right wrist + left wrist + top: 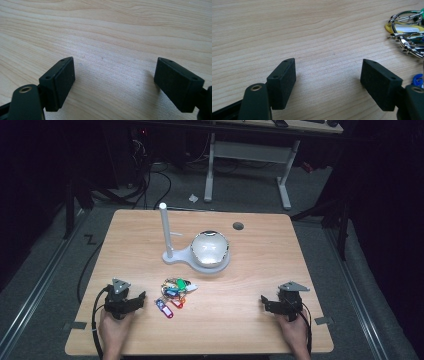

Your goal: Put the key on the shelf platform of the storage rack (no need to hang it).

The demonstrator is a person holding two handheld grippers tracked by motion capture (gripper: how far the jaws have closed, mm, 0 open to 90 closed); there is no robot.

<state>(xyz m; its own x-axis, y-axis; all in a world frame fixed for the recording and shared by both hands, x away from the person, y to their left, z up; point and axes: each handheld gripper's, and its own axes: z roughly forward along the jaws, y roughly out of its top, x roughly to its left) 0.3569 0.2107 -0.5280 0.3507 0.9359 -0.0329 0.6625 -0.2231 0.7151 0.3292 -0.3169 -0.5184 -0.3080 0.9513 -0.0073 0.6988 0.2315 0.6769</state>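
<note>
A bunch of keys with coloured tags (pixel 174 294) lies on the wooden table (pixel 250 265), slightly left of its middle near the front. Behind it stands a white stand with an upright post (pixel 164 232) and a round silver dome (pixel 210 248) on its base. My left gripper (pixel 136 301) rests at the front left, open, with bare wood between its jaws. In the left gripper view the key rings and tags (pixel 408 32) lie at the right edge, beyond the right jaw. My right gripper (pixel 266 302) rests at the front right, open over bare wood (pixel 112 50).
A dark round grommet hole (pixel 238 226) sits near the table's far edge. A white desk frame (pixel 250 155) and cables stand on the floor behind the table. A person's hands (pixel 116 332) hold both grippers at the front edge.
</note>
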